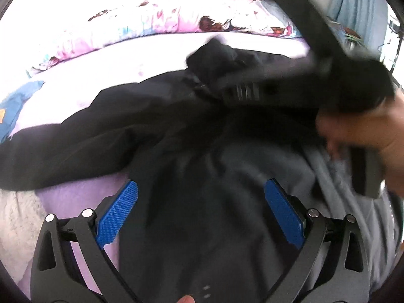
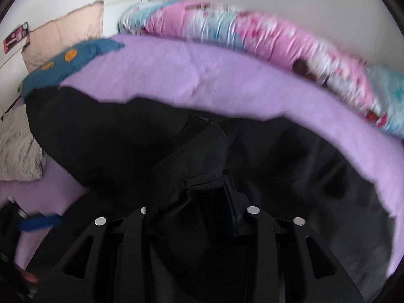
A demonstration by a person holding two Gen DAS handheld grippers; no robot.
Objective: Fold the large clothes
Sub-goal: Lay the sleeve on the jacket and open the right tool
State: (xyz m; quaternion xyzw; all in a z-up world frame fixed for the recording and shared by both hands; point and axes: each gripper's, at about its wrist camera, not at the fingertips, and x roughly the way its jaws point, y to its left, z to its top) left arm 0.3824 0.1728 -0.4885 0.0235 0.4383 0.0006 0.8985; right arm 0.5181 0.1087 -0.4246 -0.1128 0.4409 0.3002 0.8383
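Black jacket [image 1: 176,131] under left hand-held gripper [image 1: 200,209].

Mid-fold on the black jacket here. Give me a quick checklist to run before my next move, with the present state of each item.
1. Left gripper open, blue pads wide apart over the black jacket: ok.
2. Left gripper holding fabric: not ok, nothing pinched between its pads.
3. Right gripper gripping jacket fabric: cannot tell, dark cloth bunches over its fingers and hides the pads.
4. Jacket spread flat on the purple sheet: not ok, it is crumpled with a raised fold in the middle.
5. Floral quilt apart from the jacket: ok, it lies along the far edge.
6. Picture sharpness: not ok, both views are blurred.
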